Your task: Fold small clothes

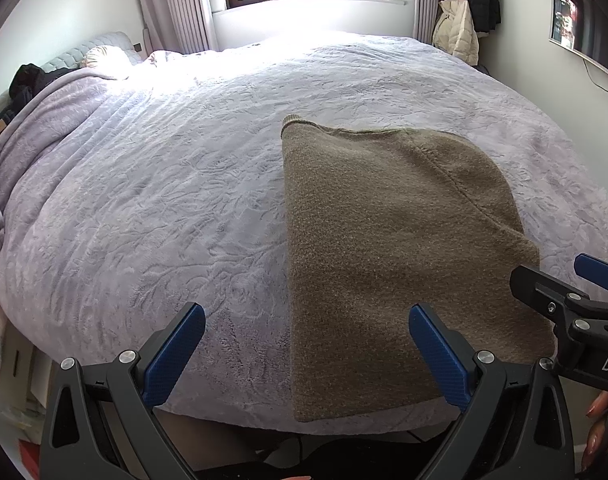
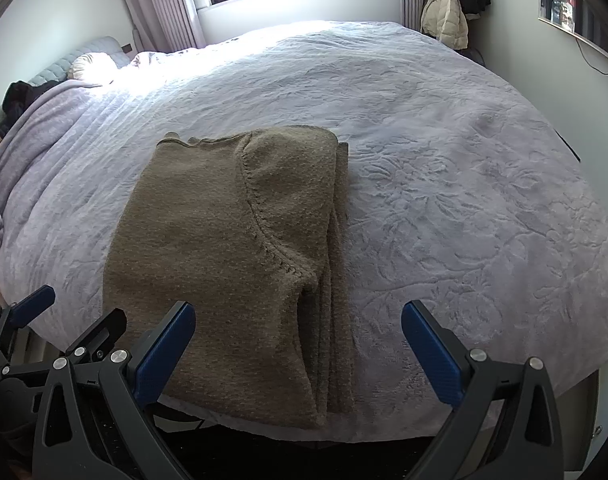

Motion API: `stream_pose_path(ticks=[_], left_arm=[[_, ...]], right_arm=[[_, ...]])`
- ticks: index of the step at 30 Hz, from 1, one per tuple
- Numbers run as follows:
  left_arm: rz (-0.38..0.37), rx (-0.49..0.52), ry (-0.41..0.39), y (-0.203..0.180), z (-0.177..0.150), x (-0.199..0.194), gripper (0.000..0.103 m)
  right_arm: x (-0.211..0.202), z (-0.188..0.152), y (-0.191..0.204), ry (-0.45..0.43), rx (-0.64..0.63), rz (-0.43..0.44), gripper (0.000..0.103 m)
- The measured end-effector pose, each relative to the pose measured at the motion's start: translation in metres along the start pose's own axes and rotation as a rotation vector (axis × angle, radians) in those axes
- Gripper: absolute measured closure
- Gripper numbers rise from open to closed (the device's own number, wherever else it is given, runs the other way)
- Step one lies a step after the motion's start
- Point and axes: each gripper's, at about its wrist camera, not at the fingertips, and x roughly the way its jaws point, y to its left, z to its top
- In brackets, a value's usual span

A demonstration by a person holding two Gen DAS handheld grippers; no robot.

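Note:
A brown knit sweater (image 1: 388, 248) (image 2: 223, 248) lies folded into a long strip on the lilac bedspread (image 1: 163, 200) (image 2: 464, 200), reaching down to the bed's near edge. Its sleeve seam curves across the top layer, and stacked folded edges show along its right side. My left gripper (image 1: 306, 350) hovers open over the sweater's near left corner, holding nothing. My right gripper (image 2: 297, 346) hangs open above the sweater's near right part, also holding nothing. Each gripper appears at the edge of the other's view, the right gripper (image 1: 560, 280) and the left gripper (image 2: 79, 312).
The bed fills most of both views, with pillows and a dark garment (image 1: 27, 80) at the headboard on the left. Coats (image 1: 468, 20) hang by the window at the back right. A screen (image 1: 576, 24) is mounted on the right wall. A hand's fingertips (image 1: 596, 424) show at the lower right.

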Motion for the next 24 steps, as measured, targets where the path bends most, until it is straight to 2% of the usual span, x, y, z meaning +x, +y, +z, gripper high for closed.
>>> stream_pose_path(ticks=[16, 24], left_arm=[[0.001, -0.009, 0.010, 0.0053, -0.0002, 0.0082, 0.001], [-0.001, -0.008, -0.019, 0.0049, 0.0000, 0.0068, 0.001]], right_arm=[[0.0021, 0.0003, 0.0003, 0.006, 0.000, -0.018, 0.000], [0.0045, 0.0017, 0.0005, 0.011, 0.000, -0.018, 0.000]])
